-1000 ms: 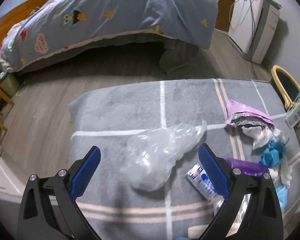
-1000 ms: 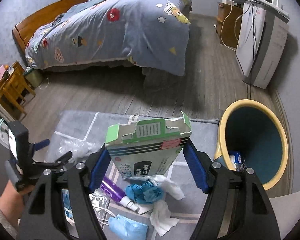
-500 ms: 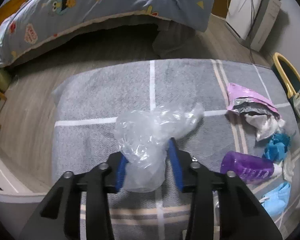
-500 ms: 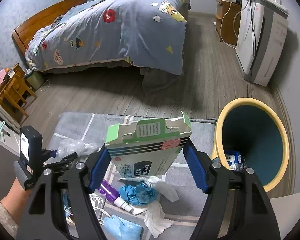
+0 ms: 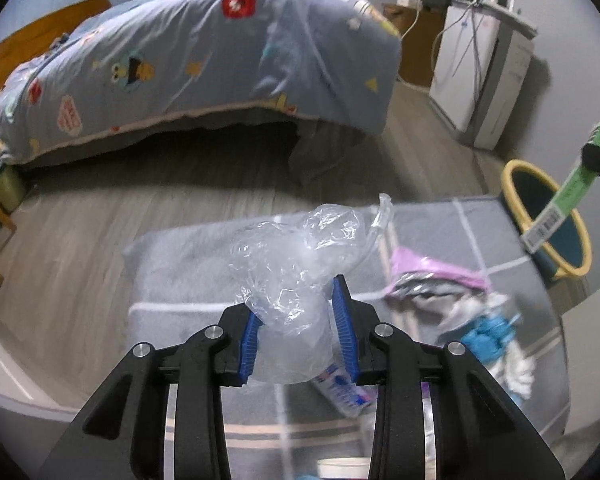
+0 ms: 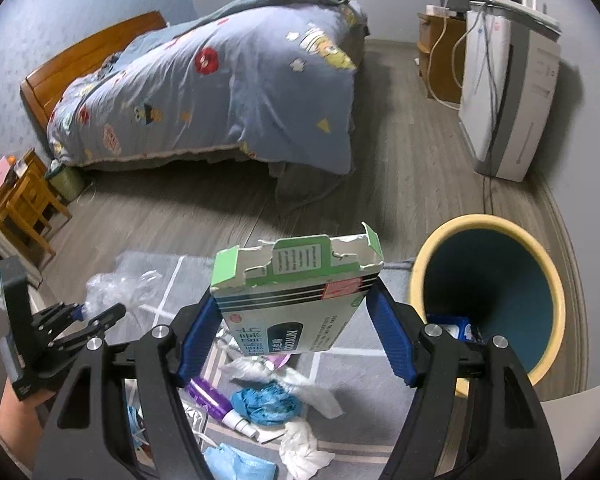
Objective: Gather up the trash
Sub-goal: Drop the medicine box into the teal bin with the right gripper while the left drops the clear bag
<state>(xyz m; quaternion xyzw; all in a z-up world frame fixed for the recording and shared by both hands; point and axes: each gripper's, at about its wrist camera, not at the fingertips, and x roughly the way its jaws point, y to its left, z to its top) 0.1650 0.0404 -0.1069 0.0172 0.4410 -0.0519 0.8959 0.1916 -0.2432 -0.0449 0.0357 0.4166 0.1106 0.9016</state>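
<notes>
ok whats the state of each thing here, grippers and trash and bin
left gripper: just closed, shut on the clear plastic bag, lifted off the rug
right gripper: shut on the green carton, top flaps torn open
bin: upright, some trash inside
purple bottle: lying on the grey rug
blue glove: crumpled
tissues: crumpled

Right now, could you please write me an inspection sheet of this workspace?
Surface: grey striped rug on wood floor.
Job's things: clear plastic bag in the left tool; green carton in the right tool; yellow-rimmed bin beside the rug, some trash inside.
Clutter: purple tube, blue glove, white tissues, pink foil pouch, blue mask.
Grippers: left tool just closed on the bag; right tool clamps the carton.
Cables: wires on the white appliance.
Surroundings: bed, wooden stool.
</notes>
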